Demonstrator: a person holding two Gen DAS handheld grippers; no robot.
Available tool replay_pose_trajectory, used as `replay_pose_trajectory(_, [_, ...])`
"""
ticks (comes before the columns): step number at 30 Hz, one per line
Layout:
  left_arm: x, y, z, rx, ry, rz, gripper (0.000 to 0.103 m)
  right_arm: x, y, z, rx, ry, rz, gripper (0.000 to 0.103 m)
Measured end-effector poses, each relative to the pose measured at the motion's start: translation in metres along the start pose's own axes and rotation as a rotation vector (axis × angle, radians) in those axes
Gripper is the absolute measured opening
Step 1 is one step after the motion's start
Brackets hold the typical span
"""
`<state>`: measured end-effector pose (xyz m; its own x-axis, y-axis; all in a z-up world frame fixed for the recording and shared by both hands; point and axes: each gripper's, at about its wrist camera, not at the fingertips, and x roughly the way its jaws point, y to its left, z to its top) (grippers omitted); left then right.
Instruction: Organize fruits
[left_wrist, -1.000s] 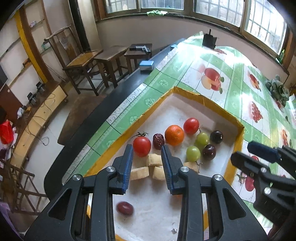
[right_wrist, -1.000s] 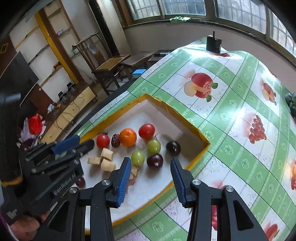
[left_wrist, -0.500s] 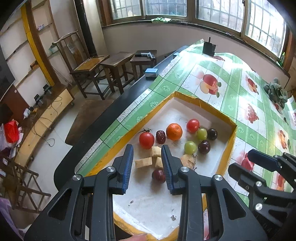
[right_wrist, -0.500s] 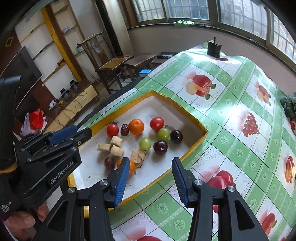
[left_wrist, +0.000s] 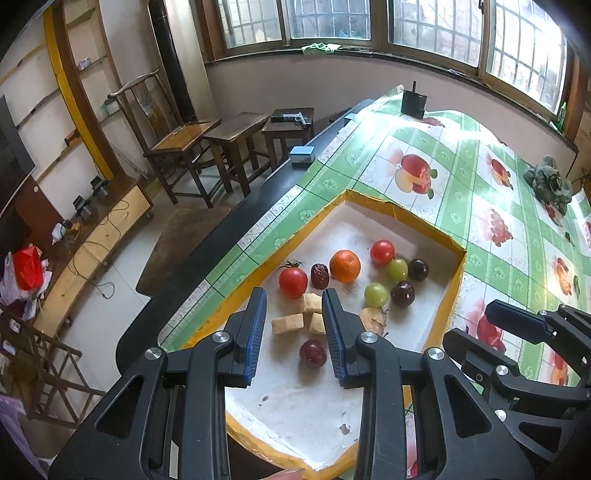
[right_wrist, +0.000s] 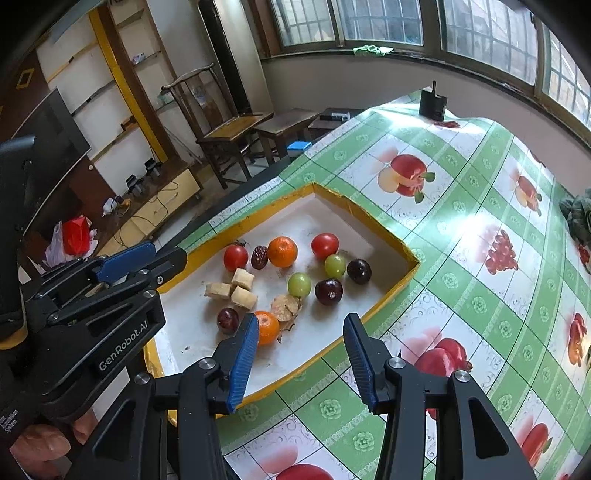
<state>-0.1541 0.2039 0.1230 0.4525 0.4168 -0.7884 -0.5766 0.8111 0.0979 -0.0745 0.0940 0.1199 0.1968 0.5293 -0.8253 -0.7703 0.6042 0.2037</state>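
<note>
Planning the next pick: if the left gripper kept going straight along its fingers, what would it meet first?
Probably the dark red plum lying alone on the white tray floor, framed between the left gripper fingers. Depth is unclear; the tan chunks lie just beyond.

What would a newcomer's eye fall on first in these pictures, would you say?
Most likely the shallow yellow-rimmed tray on the green fruit-print tablecloth, with fruit laid out on its white floor: tomatoes, an orange, green grapes and dark plums. Next, the two black grippers with blue pads held above its near end, the left gripper and the right gripper, both with empty jaws.
</note>
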Motion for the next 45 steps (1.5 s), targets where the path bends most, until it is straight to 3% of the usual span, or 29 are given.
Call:
replay_pose_trajectory(24, [0.009,0.007,-0.002,-0.019,0.023,0.009,0.031,0.013,0.001,0.001,-0.009,0.027,0.021,0.046])
replay_pose_trajectory(32, [0.005,0.007,-0.001,-0.011,-0.021,0.035,0.031,0.017,0.002,0.001,-0.013,0.038,0.023,0.046])
replay_pose_trajectory(45, [0.012,0.002,0.002,-0.020,0.028,0.015,0.031,0.020,-0.004,0.002,0.005,0.041,0.018,0.046])
